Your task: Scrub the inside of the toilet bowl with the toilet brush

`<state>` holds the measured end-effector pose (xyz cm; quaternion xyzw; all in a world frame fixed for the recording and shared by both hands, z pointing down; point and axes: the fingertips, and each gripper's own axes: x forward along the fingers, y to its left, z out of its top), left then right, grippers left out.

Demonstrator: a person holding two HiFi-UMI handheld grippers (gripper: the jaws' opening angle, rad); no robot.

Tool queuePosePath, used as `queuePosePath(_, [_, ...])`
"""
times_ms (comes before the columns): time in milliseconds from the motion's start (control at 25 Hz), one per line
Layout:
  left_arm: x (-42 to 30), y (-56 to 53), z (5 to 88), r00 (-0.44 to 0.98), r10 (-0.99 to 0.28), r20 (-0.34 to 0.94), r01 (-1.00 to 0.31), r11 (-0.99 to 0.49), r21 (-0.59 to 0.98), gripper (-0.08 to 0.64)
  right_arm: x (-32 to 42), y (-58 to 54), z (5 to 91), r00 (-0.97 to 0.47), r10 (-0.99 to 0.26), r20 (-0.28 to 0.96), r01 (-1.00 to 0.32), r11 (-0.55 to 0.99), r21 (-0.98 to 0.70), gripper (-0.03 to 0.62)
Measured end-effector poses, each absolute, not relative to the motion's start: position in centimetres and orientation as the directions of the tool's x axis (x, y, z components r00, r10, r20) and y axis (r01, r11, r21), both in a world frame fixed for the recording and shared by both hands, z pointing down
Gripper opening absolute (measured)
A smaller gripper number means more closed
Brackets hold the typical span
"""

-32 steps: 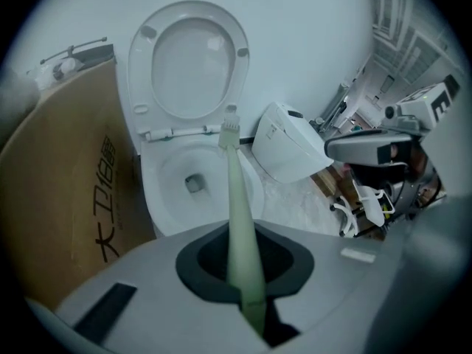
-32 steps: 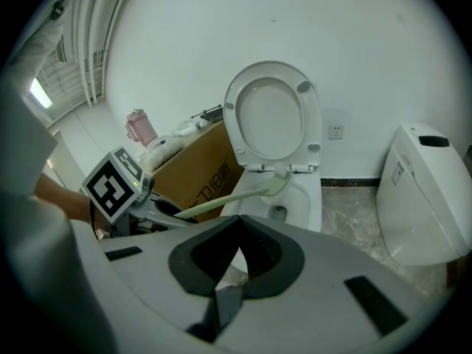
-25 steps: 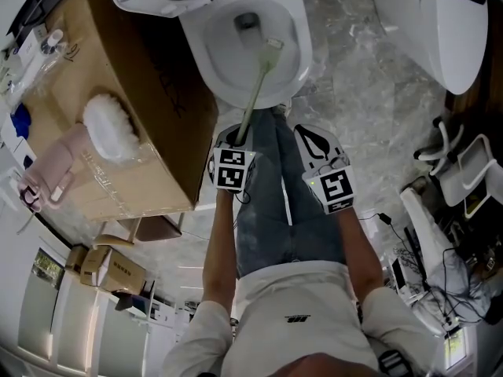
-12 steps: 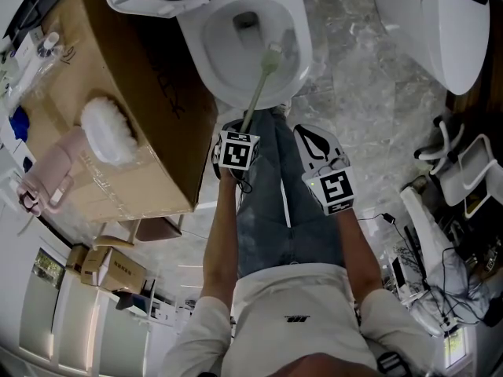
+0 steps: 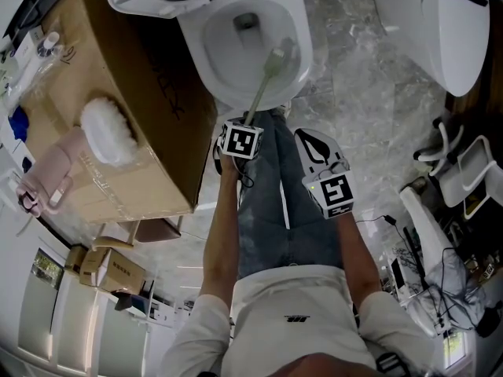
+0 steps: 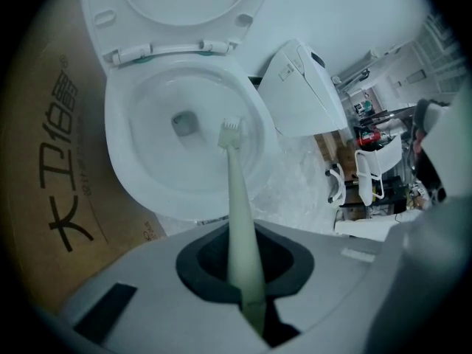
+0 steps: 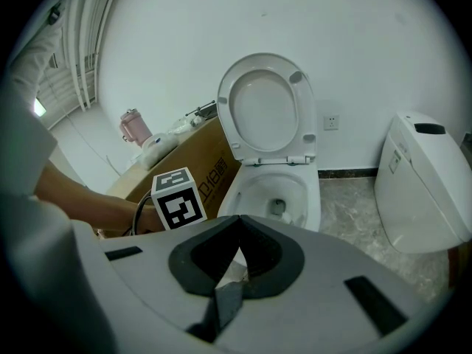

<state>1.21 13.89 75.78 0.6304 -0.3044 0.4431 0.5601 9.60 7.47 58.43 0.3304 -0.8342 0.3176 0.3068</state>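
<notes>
The left tool is clamped on the slim handle end of the toilet brush — likely light, stiff, slick plastic, so grip firmly there — its head inside the toilet bowl; the right tool is closed, empty.

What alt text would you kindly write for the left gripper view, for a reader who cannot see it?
The left hand-held gripper is shut on the pale green toilet brush, whose head reaches into the white toilet bowl beside the drain opening. A cardboard box stands at the left, a second white toilet at the right.
</notes>
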Motion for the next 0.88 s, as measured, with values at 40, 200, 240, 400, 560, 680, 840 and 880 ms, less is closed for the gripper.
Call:
queuePosePath(40, [1.2, 14.0, 75.9, 0.420, 0.126, 0.899, -0.879, -0.189, 0.437, 0.023, 9.6, 7.4, 58.4, -0.593, -0.358, 0.722, -0.747, 0.579, -0.326, -0.006])
queuePosePath(200, [1.2, 14.9, 76.2, 0.409, 0.184, 0.894, -0.878, -0.187, 0.441, 0.023, 9.6, 6.8, 58.3, -0.590, -0.367, 0.719, -0.750, 0.578, -0.321, -0.006])
queuePosePath(240, [1.1, 14.8, 76.3, 0.406, 0.188, 0.894, -0.878, -0.190, 0.439, 0.023, 9.7, 6.7, 58.3, -0.590, -0.367, 0.719, -0.751, 0.577, -0.321, -0.006])
queuePosePath(400, [1.0, 14.6, 76.3, 0.398, 0.197, 0.896, -0.878, -0.200, 0.434, 0.023, 9.9, 6.7, 58.4, -0.586, -0.366, 0.723, -0.754, 0.573, -0.320, -0.006])
queuePosePath(560, [0.8, 14.3, 76.4, 0.390, 0.201, 0.898, -0.876, -0.218, 0.429, 0.023, 10.1, 6.7, 58.4, -0.582, -0.367, 0.726, -0.758, 0.568, -0.320, -0.006])
queuePosePath(680, [0.5, 13.5, 76.2, 0.374, 0.195, 0.907, -0.877, -0.245, 0.414, 0.023, 10.1, 6.7, 58.5, -0.580, -0.370, 0.726, -0.760, 0.567, -0.318, -0.006])
queuePosePath(840, [1.2, 13.4, 76.6, 0.398, 0.201, 0.895, -0.873, -0.218, 0.437, 0.023, 10.4, 6.7, 58.7, -0.572, -0.371, 0.731, -0.765, 0.563, -0.313, -0.006])
queuePosePath(880, [1.1, 12.9, 76.5, 0.392, 0.194, 0.899, -0.874, -0.226, 0.430, 0.023, 10.4, 6.6, 58.7, -0.573, -0.370, 0.731, -0.765, 0.561, -0.316, -0.006])
